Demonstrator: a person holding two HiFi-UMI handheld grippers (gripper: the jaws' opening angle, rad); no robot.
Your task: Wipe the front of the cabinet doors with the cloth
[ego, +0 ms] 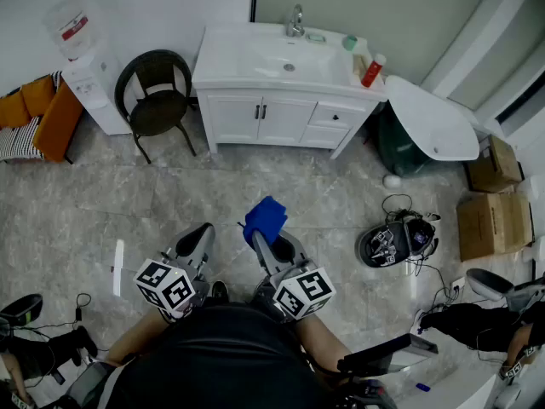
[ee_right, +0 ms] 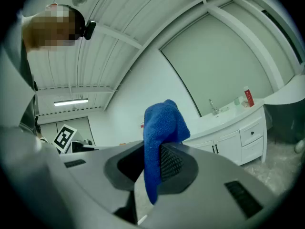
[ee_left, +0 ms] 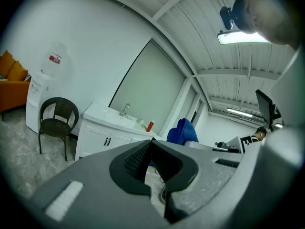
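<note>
1. The cloth looked soft, light and floppy. It was pinched at a fold by the right gripper, well apart from the doors.
2. The left gripper was closed on nothing.
3. Only the head view showed the floor between; the right gripper view showed the pinch.

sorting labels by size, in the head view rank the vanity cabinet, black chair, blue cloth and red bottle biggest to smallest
1. vanity cabinet
2. black chair
3. blue cloth, which looks larger because it is much nearer the camera than the rest
4. red bottle
</note>
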